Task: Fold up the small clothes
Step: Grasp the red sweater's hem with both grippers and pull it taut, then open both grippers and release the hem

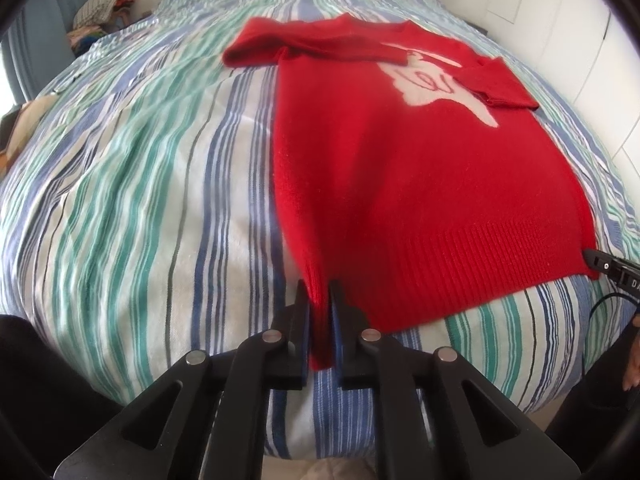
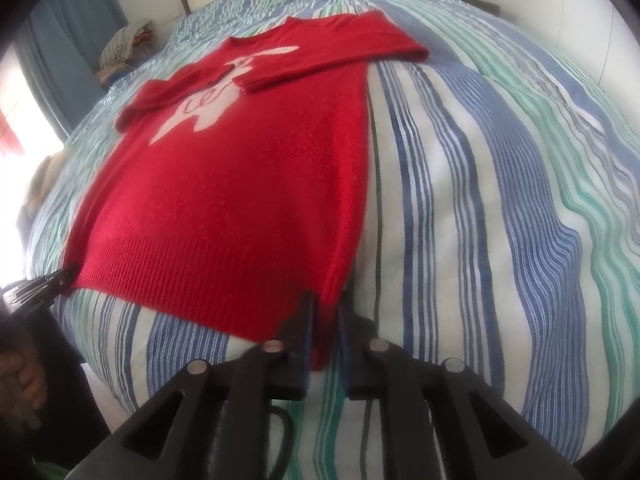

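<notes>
A small red knit sweater [image 1: 400,168] with a white animal motif lies flat on the striped bed, both sleeves folded across its chest; it also shows in the right wrist view [image 2: 240,192]. My left gripper [image 1: 320,292] is shut on the sweater's near left hem corner. My right gripper [image 2: 325,300] is shut on the near right hem corner. The right gripper's tip shows in the left wrist view [image 1: 600,262] at the hem's right end. The left gripper's tip shows in the right wrist view [image 2: 56,280] at the hem's left end.
The bed cover [image 1: 140,184] has blue, green and white stripes. A pile of clothes [image 1: 106,8] sits beyond the bed's far left corner. White cupboard doors [image 1: 580,40] stand along the right side. A blue curtain [image 2: 72,40] hangs at the left.
</notes>
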### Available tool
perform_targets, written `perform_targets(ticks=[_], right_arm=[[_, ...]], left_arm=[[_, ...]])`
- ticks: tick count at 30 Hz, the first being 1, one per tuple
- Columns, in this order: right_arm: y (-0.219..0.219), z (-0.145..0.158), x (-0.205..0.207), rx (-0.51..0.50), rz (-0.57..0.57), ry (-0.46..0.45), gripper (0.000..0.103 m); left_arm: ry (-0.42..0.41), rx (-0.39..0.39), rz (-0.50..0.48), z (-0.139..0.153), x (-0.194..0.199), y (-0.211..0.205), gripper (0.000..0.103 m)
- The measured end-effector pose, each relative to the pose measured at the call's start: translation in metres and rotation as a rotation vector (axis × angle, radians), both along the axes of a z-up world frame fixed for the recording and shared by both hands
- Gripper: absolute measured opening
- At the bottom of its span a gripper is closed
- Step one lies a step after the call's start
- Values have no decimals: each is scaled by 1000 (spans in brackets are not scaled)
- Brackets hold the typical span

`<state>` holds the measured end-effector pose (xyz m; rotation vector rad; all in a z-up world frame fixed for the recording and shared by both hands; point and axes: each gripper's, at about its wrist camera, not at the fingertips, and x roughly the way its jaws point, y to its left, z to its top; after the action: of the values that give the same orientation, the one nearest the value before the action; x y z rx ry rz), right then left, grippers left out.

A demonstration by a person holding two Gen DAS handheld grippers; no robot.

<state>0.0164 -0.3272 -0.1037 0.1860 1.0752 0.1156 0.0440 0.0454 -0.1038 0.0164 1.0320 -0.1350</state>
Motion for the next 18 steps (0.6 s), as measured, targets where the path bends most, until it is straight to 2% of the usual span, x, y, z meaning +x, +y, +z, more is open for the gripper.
perform_targets(ticks=[2,7,8,11,13,15,18], right_arm=[[-2,1,-2,9,-2,3,17],[-4,6,-10,-3,1,7,44],[-4,7,-11,-5,2,8,45],[-4,6,-14,-14,6,18,47],[-5,7,-17,-23,12,29,48],[-9,8,-20,-38,22,54,49],[-23,18,-27,-98,38,93,50]], left_arm=[[4,-3,3,2,-1,1,13],[12,4,8,5,-3,1,25],[12,11,8,5,-4,1,27],[12,32,15,7,-7,1,44],[11,52,26,10,-10,5,65],[7,79,48,15,-15,11,75],[-21,108,76,27,-27,24,76]])
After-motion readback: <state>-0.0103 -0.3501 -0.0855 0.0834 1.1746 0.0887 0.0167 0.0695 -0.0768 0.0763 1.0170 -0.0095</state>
